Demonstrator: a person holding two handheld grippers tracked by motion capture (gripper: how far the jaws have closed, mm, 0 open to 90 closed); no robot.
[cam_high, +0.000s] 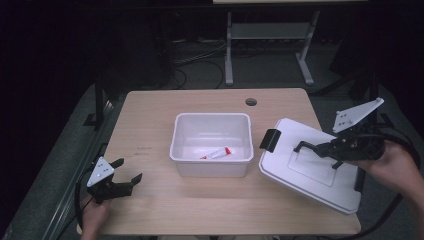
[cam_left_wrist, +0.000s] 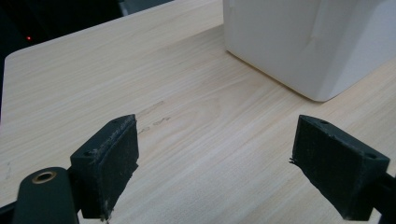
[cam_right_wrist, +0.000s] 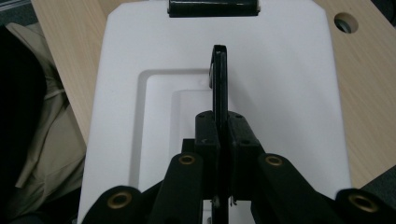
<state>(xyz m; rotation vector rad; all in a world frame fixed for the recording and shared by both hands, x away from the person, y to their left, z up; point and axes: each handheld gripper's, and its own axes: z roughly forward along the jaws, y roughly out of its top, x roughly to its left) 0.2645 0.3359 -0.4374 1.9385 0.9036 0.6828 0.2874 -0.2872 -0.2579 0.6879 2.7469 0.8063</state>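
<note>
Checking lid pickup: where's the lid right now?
High view: the white lid is at the table's right side, right of the open bin, its black handle clamped by the right gripper.

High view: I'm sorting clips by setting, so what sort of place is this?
Probably a lab or workshop recording station, not a home: a bare wooden table with a cable hole, loose cables on the grey floor, and a metal-framed bench behind in the dark.

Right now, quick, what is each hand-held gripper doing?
Left hand-held gripper: open, holding nothing, over the table.
Right hand-held gripper: closed on the black handle of the white lid.
</note>
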